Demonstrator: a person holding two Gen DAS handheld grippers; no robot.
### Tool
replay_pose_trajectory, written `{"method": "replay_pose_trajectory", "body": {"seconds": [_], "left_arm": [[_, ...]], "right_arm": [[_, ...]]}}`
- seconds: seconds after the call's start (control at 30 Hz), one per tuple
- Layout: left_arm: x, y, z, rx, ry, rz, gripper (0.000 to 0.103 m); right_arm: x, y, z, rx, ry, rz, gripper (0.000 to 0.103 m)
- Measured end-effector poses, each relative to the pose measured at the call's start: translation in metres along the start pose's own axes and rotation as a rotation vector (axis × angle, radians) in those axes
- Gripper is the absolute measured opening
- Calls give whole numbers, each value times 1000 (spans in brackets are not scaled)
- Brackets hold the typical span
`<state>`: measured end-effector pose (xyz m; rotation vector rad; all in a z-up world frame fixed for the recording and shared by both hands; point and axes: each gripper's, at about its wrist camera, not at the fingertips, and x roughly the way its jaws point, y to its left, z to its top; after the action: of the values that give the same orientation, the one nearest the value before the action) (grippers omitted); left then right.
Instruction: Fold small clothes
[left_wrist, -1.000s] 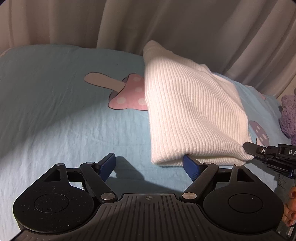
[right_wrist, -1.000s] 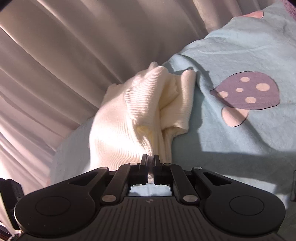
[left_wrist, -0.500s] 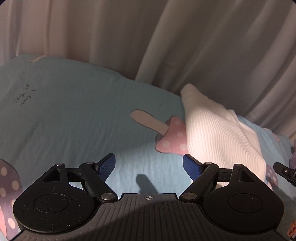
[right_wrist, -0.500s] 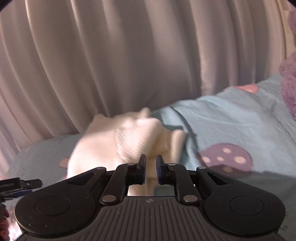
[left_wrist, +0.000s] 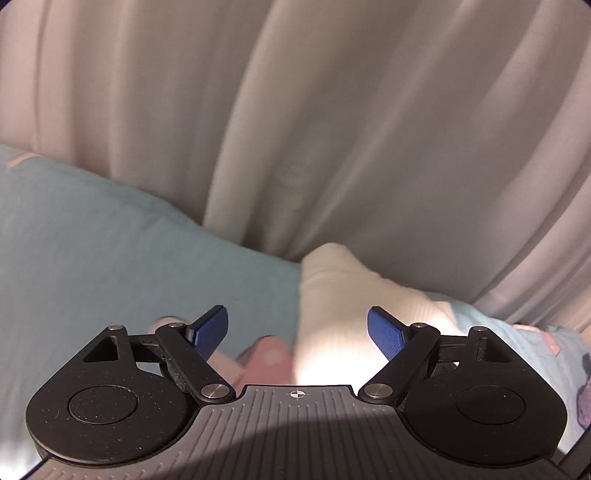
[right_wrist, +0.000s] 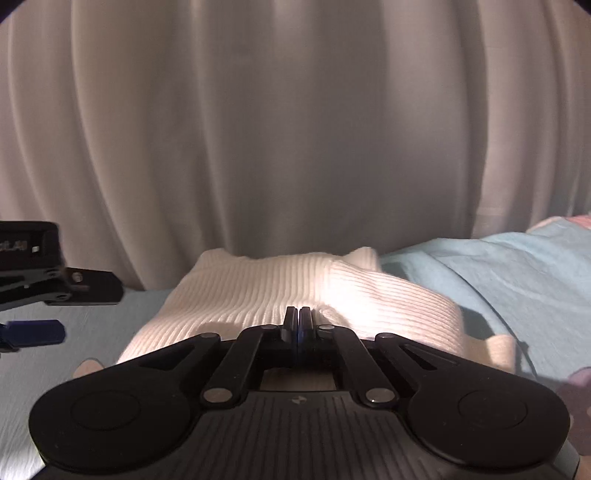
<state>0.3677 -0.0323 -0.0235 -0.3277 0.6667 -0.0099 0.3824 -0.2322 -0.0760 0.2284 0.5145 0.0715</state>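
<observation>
A folded white ribbed knit garment (right_wrist: 295, 291) lies on the light blue bedsheet (right_wrist: 517, 273), up against the curtain. It also shows in the left wrist view (left_wrist: 332, 306), blurred. My right gripper (right_wrist: 299, 314) is shut with nothing between its pads, raised in front of the garment's near edge. My left gripper (left_wrist: 297, 328) is open and empty, raised and back from the garment; it also shows in the right wrist view (right_wrist: 33, 295) at the left edge.
A pale pleated curtain (right_wrist: 295, 129) hangs right behind the bed. The sheet (left_wrist: 92, 240) has printed mushroom shapes, a pink one (left_wrist: 266, 358) between my left fingers. A purple plush object (right_wrist: 580, 384) sits at the right edge.
Both grippers have lifted and drawn back from the garment, tilting up toward the curtain. The right gripper let go of the garment's edge and has shut empty. The garment lies folded.
</observation>
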Motion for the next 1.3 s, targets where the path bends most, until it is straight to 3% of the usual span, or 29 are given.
{"method": "replay_pose_trajectory", "body": {"seconds": [0.1, 0.13, 0.27, 0.5, 0.7, 0.77, 0.87, 1.0, 1.07, 1.13, 1.3], "left_arm": [[28, -23, -9, 60, 2, -38, 90], [35, -25, -12, 68, 15, -40, 90], [54, -16, -31, 51, 40, -3, 95], [53, -12, -36, 83, 7, 6, 96], [47, -9, -37, 75, 12, 8, 96], [45, -8, -33, 63, 34, 14, 96], [36, -4, -18, 8, 84, -11, 94], [32, -8, -11, 36, 96, -56, 94], [37, -9, -19, 79, 147, -39, 94], [32, -4, -27, 84, 146, -68, 94], [6, 11, -38, 120, 177, -126, 94]], "right_arm": [[-7, -17, -1, 83, -24, 0, 0], [-9, -21, -2, 92, -32, -35, 0], [-14, -39, -10, 126, -49, -38, 0], [-9, -38, -10, 115, -47, -57, 0], [-33, -38, -2, 139, -2, 18, 0], [-43, -35, 4, 143, -1, 0, 6], [-45, -35, 14, 118, -9, -22, 7], [-30, -33, 19, 70, 100, -63, 8], [-31, -31, 14, 10, 108, -62, 8], [-40, -28, 12, -47, 124, -55, 8], [-87, -35, -8, -32, 164, 64, 8]]}}
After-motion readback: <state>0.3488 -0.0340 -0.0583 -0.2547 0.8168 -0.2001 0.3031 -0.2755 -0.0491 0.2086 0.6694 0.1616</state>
